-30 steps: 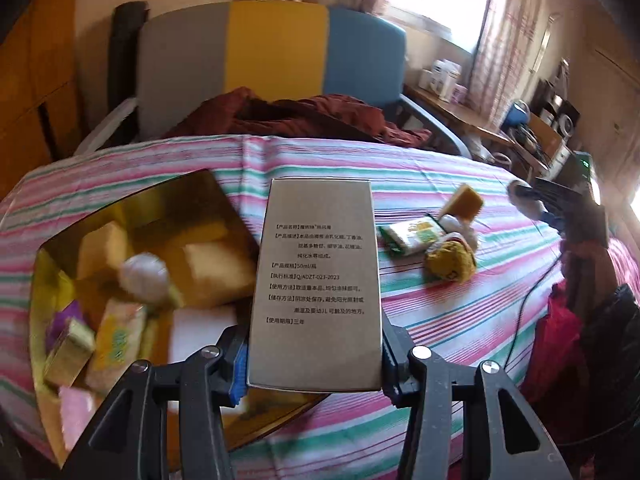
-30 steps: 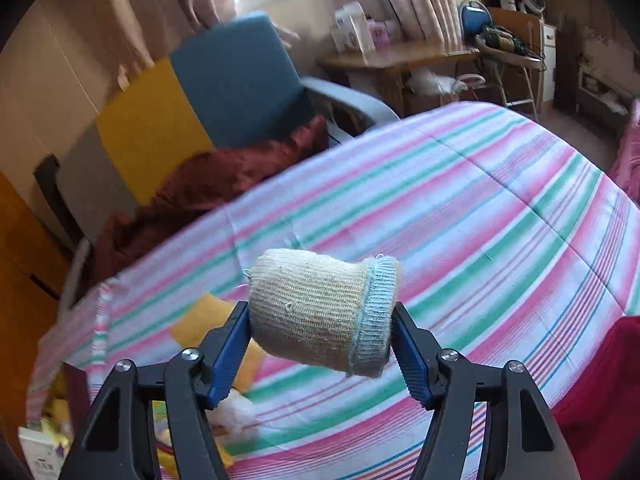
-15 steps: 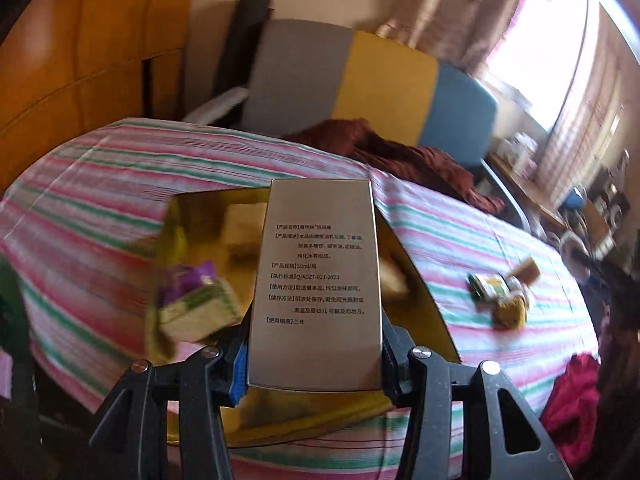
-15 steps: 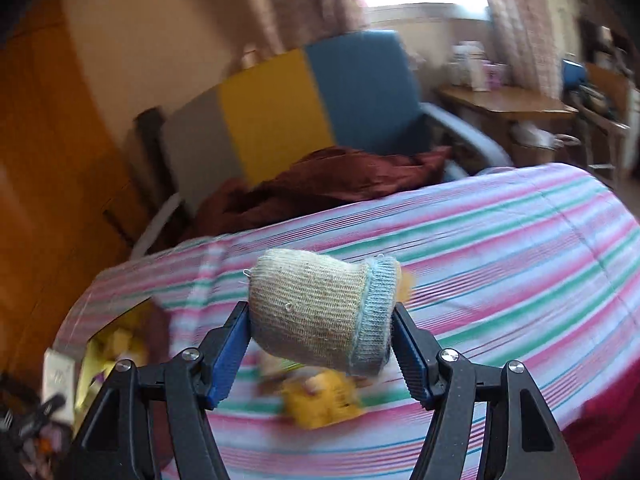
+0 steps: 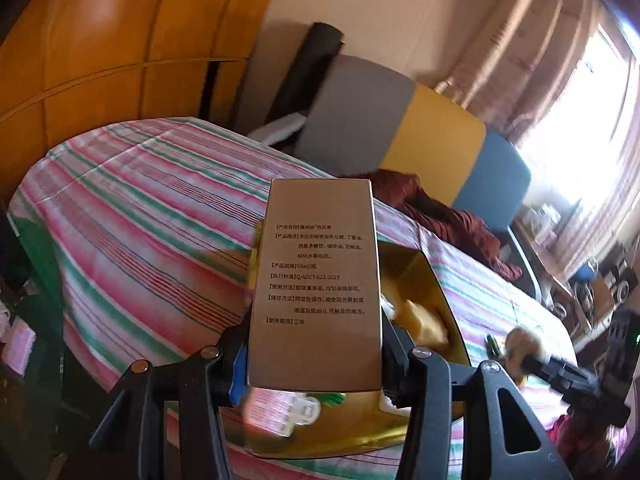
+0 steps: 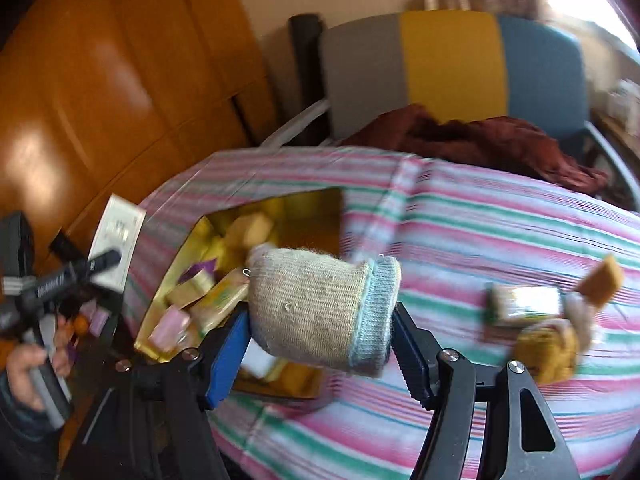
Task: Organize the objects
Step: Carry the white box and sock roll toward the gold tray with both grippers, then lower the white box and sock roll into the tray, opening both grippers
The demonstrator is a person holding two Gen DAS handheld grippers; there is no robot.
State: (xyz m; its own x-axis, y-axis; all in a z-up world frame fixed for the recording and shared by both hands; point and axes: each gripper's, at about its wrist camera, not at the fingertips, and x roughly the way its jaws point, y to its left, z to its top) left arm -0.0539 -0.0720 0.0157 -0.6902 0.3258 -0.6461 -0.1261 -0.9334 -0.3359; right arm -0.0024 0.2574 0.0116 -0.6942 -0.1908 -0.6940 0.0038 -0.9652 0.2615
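My left gripper (image 5: 314, 354) is shut on a tall grey-brown carton (image 5: 318, 280) with printed text, held upright above the near left side of the gold tray (image 5: 436, 280). My right gripper (image 6: 320, 332) is shut on a beige knitted sock with a light blue cuff (image 6: 320, 308), held above the table just right of the gold tray (image 6: 316, 208). The tray holds several small boxes and packets. The left gripper and its carton (image 6: 116, 236) also show at the left of the right wrist view.
The table wears a pink, green and white striped cloth (image 5: 152, 216). Loose items lie on it at the right: a wrapped packet (image 6: 524, 304), a brown square (image 6: 600, 280) and a yellow plush lump (image 6: 548, 348). A grey, yellow and blue chair (image 6: 452, 68) with dark red cloth stands behind.
Both grippers have swung left with their loads. The tray has shifted to the right in the left view and come into view at the left of the right view.
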